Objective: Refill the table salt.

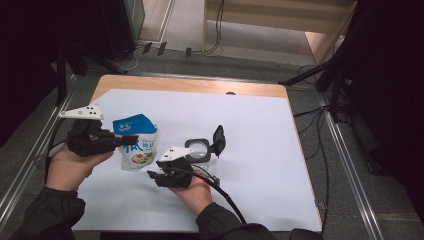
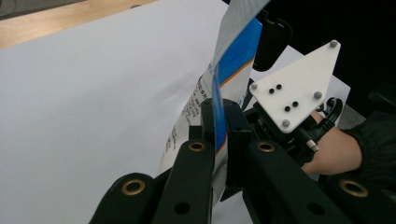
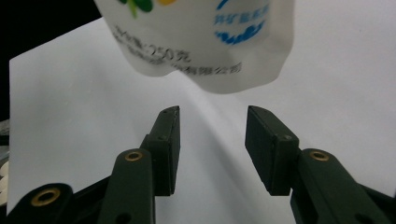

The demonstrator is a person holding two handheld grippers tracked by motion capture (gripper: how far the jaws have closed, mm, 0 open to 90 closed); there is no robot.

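Note:
A white and blue printed pouch (image 1: 136, 146) hangs upright over the white sheet, left of middle. My left gripper (image 1: 131, 140) comes in from the left and is shut on the pouch's upper side edge; in the left gripper view the jaws (image 2: 217, 109) pinch the thin pouch (image 2: 233, 56) flat. My right gripper (image 1: 152, 175) sits low, just below and right of the pouch, pointing left. In the right gripper view it (image 3: 212, 121) stands open with nothing between the pads, and the pouch's bottom (image 3: 205, 42) hangs just beyond the tips.
A clear container (image 1: 199, 149) with a black flip lid (image 1: 218, 139) standing open sits right behind my right hand. A white sheet (image 1: 250, 120) covers the wooden table (image 1: 190, 85). Metal rails, cables and stands ring the table.

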